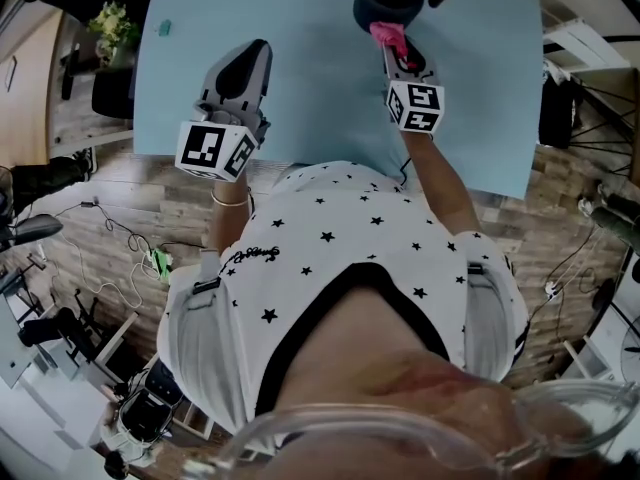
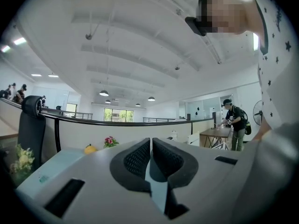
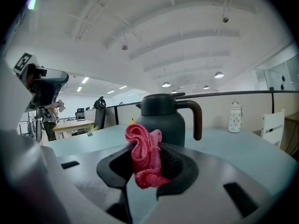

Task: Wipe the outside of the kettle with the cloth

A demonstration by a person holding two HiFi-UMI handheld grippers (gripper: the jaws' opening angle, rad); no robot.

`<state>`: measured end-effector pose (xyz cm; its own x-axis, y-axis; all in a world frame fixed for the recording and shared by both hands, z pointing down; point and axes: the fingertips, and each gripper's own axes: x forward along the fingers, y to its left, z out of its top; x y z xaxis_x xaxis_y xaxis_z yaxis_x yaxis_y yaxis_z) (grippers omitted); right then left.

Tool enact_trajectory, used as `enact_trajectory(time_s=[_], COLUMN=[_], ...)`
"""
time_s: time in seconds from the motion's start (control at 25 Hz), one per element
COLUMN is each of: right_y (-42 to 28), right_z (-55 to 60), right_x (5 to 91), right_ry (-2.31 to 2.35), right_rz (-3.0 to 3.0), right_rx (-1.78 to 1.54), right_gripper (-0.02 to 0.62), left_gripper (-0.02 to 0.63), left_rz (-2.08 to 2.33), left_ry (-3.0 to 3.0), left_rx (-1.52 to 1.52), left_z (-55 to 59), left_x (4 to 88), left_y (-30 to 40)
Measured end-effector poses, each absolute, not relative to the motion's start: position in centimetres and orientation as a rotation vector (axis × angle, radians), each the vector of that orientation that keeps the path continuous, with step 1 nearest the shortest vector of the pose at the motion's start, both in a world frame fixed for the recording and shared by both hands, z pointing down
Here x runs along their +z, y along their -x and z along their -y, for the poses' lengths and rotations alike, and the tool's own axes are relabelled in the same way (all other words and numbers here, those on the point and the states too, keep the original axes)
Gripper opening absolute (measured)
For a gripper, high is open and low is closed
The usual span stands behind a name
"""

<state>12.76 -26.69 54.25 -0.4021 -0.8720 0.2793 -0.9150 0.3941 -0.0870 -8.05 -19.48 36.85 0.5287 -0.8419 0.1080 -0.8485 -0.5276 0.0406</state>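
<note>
Cloth waiting before the kettle
The right gripper is grasping the pink cloth just near the kettle; the left gripper is hovering at left, jaws together, empty.

R gripper pinches pink cloth, prob. touching dark kettle (handle at right) at far side of light-blue table. L gripper over table's near edge, well apart from kettle.
</note>
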Motion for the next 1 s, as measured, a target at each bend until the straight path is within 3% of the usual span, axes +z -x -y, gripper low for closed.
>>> enact_trajectory(time_s=[1.0], right_y=[-22.7], right_z=[30.6], right_x=[55.9], right_ry=[-1.718], right_rz=[2.298], right_rx=[0.354], right_gripper=[0.112], left_gripper=[0.038], left_rz=[1.57], left_ry=[-2.609], left_rx=[0.148], left_z=[18.1], left_x=[37.1], left_y=[7.7])
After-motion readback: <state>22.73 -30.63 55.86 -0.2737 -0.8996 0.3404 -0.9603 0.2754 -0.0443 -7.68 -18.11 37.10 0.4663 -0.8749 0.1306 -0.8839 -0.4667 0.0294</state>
